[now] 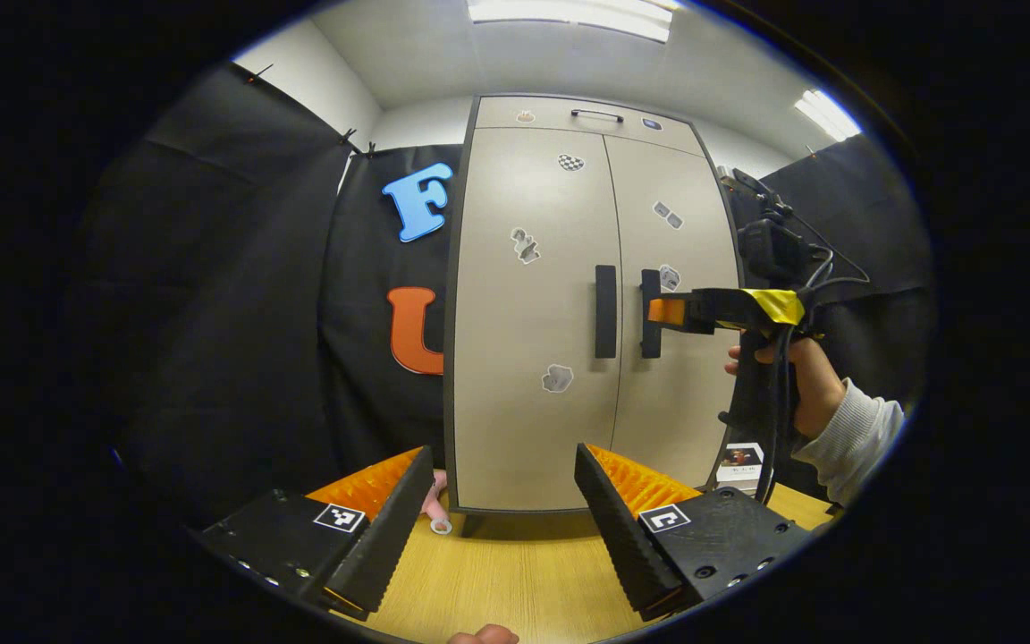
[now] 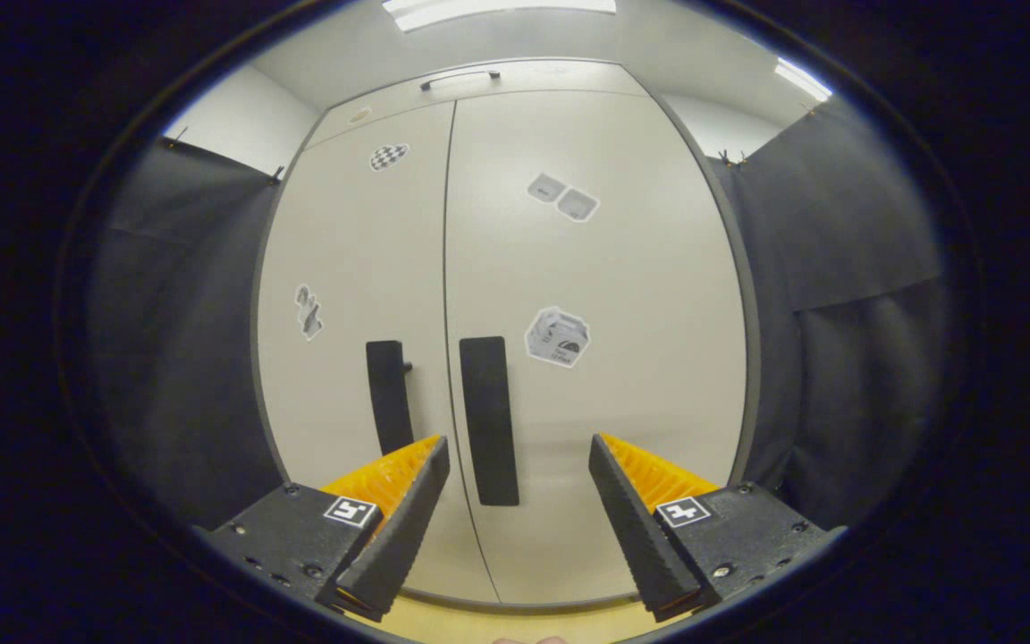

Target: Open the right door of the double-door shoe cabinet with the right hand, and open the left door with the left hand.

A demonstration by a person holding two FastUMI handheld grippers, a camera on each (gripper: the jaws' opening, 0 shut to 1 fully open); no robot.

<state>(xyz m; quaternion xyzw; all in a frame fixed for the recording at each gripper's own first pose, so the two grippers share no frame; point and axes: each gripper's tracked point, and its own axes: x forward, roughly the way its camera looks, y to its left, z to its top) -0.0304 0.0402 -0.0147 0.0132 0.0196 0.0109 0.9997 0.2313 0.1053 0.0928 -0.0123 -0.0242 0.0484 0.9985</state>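
The cabinet (image 1: pixel 569 304) is seen standing on the table (image 1: pixel 515 563) with both doors closed, the left handle (image 1: pixel 605 311) and right handle (image 1: pixel 650 313) lying side by side at the centre seam. The left gripper (image 1: pixel 502 528) is held back from the cabinet with its fingers spread apart and nothing between them. The right gripper (image 2: pixel 515 528) is likewise held apart, its fingers framing the right handle (image 2: pixel 488 420) without pressing on it; in the left gripper view it (image 1: pixel 669 311) is seen at that handle, carried by a hand (image 1: pixel 801 385).
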